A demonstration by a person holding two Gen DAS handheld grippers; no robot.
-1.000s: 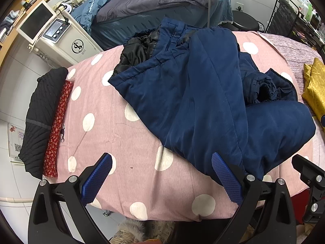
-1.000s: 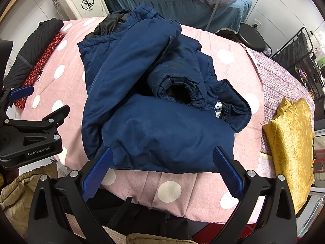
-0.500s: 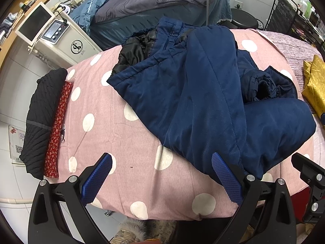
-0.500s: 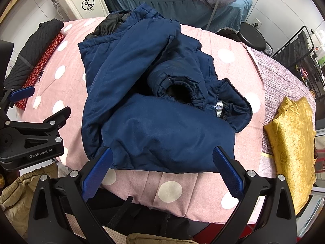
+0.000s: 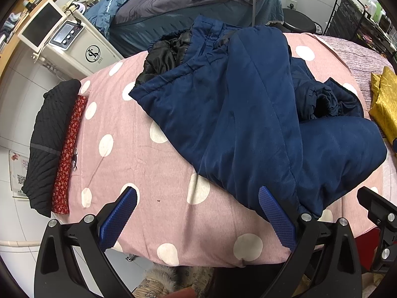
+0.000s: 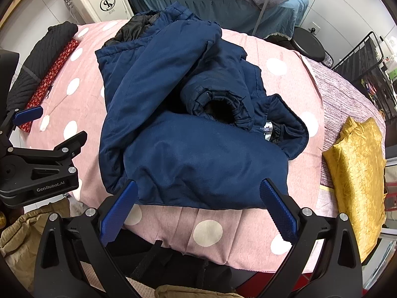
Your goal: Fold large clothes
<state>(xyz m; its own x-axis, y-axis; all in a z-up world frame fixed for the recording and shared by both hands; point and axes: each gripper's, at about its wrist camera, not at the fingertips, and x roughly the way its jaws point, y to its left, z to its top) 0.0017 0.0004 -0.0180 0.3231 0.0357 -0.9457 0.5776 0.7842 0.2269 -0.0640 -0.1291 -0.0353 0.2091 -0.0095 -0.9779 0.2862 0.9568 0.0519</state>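
A large padded navy jacket (image 5: 248,114) with black lining lies roughly folded on the pink polka-dot table (image 5: 139,164). It also shows in the right wrist view (image 6: 198,154), with a sleeve cuff (image 6: 220,106) on top. My left gripper (image 5: 198,211) is open and empty above the table's near edge, its right finger close to the jacket's near corner. My right gripper (image 6: 198,206) is open and empty, just in front of the jacket's near edge. The left gripper's body (image 6: 37,168) shows at the left of the right wrist view.
Folded black (image 5: 47,136) and red patterned (image 5: 68,154) clothes lie at the table's left edge. A gold garment (image 6: 354,173) lies at the right. A white machine (image 5: 74,47), a bed (image 5: 188,7) and a black rack (image 5: 357,17) stand behind the table.
Both grippers have eased slightly towards the jacket. The jacket has not moved and both grippers stay open.
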